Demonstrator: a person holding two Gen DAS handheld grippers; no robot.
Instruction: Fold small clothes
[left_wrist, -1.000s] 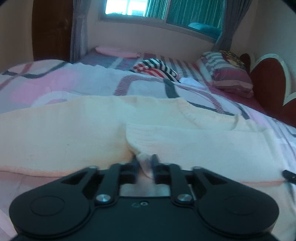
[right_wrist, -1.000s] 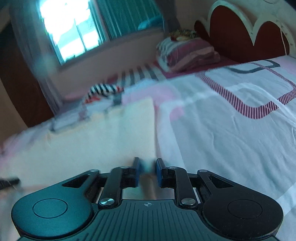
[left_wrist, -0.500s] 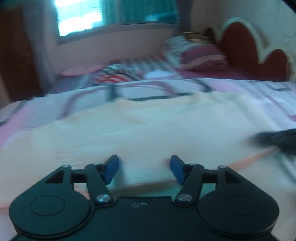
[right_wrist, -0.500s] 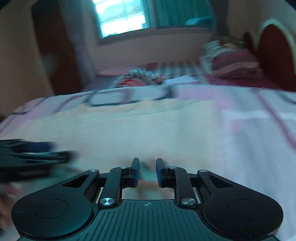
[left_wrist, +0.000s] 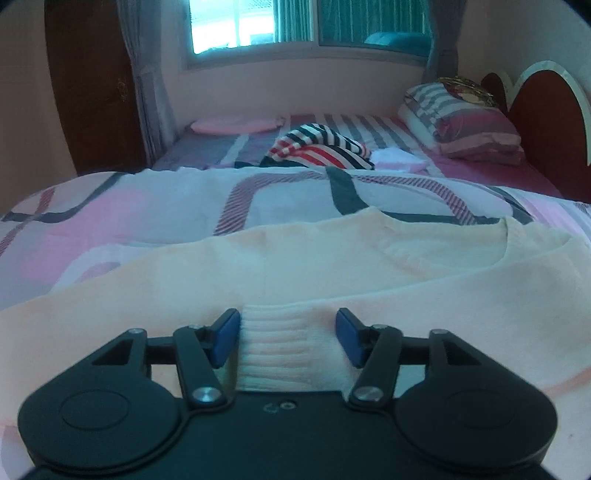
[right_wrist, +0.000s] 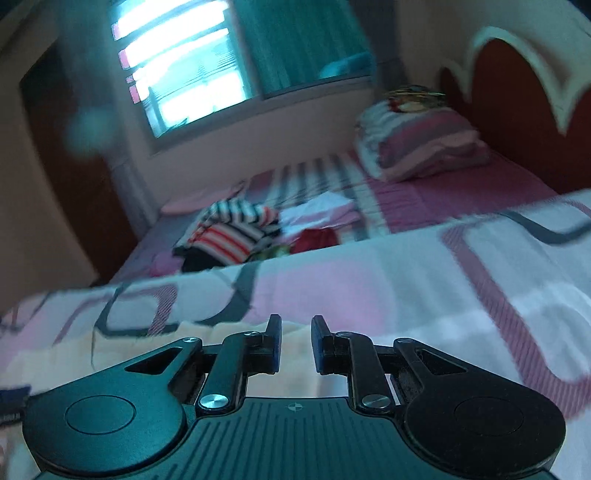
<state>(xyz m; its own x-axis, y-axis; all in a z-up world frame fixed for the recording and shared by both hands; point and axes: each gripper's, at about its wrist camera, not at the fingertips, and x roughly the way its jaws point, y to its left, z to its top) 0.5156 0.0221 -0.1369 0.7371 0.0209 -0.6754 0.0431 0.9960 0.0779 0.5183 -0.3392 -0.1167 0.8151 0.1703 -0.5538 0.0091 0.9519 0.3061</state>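
You are working on a bed (left_wrist: 155, 206) covered by a white sheet patterned with pink patches and grey and maroon curved bands. Far behind it a window (left_wrist: 236, 26) with teal curtains glows above a pale wall, a dark wooden door (left_wrist: 88, 92) stands at the far left, and a red scalloped headboard (left_wrist: 539, 110) rises at the far right. Folded striped pillows (left_wrist: 461, 122) lie stacked near the headboard, and a heap of striped clothes (left_wrist: 317, 147) sits at the far middle of the bed.

The pale peach sweater (left_wrist: 332, 266) lies spread flat across the near part of the bed, its neckline toward the right and a ribbed cuff folded in at the near edge. Your left gripper (left_wrist: 288, 336) is released, its blue pads wide apart on either side of that ribbed cuff, gripping nothing. Your right gripper (right_wrist: 295, 343) has its fingers nearly together with a narrow gap, empty, above the sweater's far edge; this view is blurred.
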